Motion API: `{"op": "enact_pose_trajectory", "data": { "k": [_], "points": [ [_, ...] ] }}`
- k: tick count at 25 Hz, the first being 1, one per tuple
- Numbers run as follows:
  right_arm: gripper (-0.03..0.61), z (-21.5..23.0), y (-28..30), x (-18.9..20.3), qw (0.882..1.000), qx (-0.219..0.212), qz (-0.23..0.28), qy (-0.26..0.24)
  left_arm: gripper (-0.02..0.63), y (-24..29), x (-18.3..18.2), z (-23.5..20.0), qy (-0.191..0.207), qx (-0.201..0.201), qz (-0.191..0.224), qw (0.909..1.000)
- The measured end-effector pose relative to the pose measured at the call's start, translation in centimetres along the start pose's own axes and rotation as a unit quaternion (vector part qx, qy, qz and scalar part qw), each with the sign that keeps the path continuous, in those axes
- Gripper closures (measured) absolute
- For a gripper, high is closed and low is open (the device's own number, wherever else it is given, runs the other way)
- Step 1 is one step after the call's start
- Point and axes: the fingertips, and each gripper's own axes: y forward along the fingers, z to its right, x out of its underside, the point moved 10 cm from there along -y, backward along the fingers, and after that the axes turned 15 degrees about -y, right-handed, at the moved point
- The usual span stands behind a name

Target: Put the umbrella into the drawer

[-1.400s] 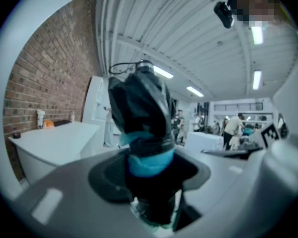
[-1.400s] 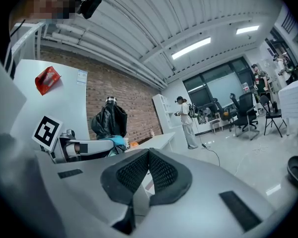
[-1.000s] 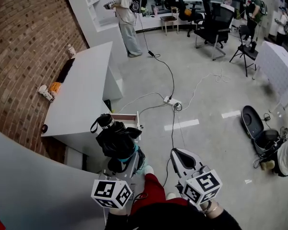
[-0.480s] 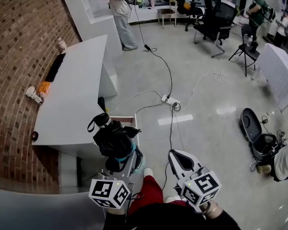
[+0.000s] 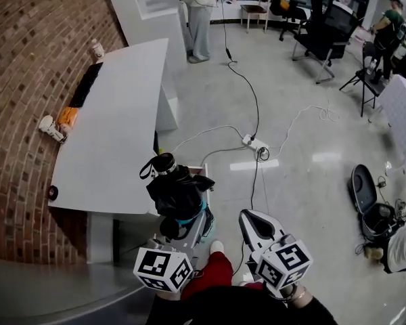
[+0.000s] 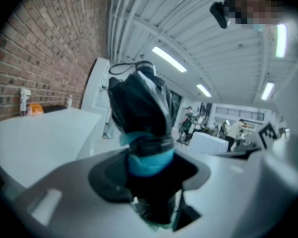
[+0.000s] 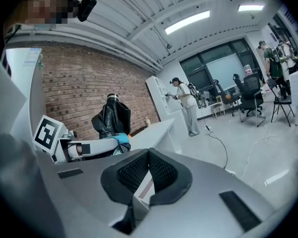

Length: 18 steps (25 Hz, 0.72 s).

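Head view: left gripper (image 5: 181,223) clamps the folded black umbrella (image 5: 176,191) upright, seemingly to clear the worktop (image 5: 115,134) edge, above the open drawer (image 5: 204,172); right gripper (image 5: 252,223) alongside, closed and empty.

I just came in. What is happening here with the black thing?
A person holds a gripper in each hand. The left gripper is shut on a folded black umbrella, near the white desk. The desk's drawer stands open just beyond the umbrella. The right gripper is shut and empty. The umbrella is not yet in the drawer.
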Motion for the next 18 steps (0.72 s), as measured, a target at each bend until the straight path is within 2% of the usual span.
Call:
{"op": "enact_pose_trajectory", "data": {
  "k": [3,10,18],
  "points": [
    [0.577,-0.1,2.4,-1.6,1.0,0.009,-0.017,0.007,0.39,1.2,-0.8,-1.2,0.001,0.008,-0.006,1.0],
    [0.577,0.1,6.5,-1.2,1.0,0.005,-0.004,-0.012,0.391,2.9,-1.9,-3.4,0.0,0.022,-0.017,0.9996],
    [0.577,0.3,8.7,-0.9,1.0,0.02,-0.022,-0.009,0.391,3.3,-2.1,-6.6,-0.011,0.004,-0.03,0.9995]
  ]
}}
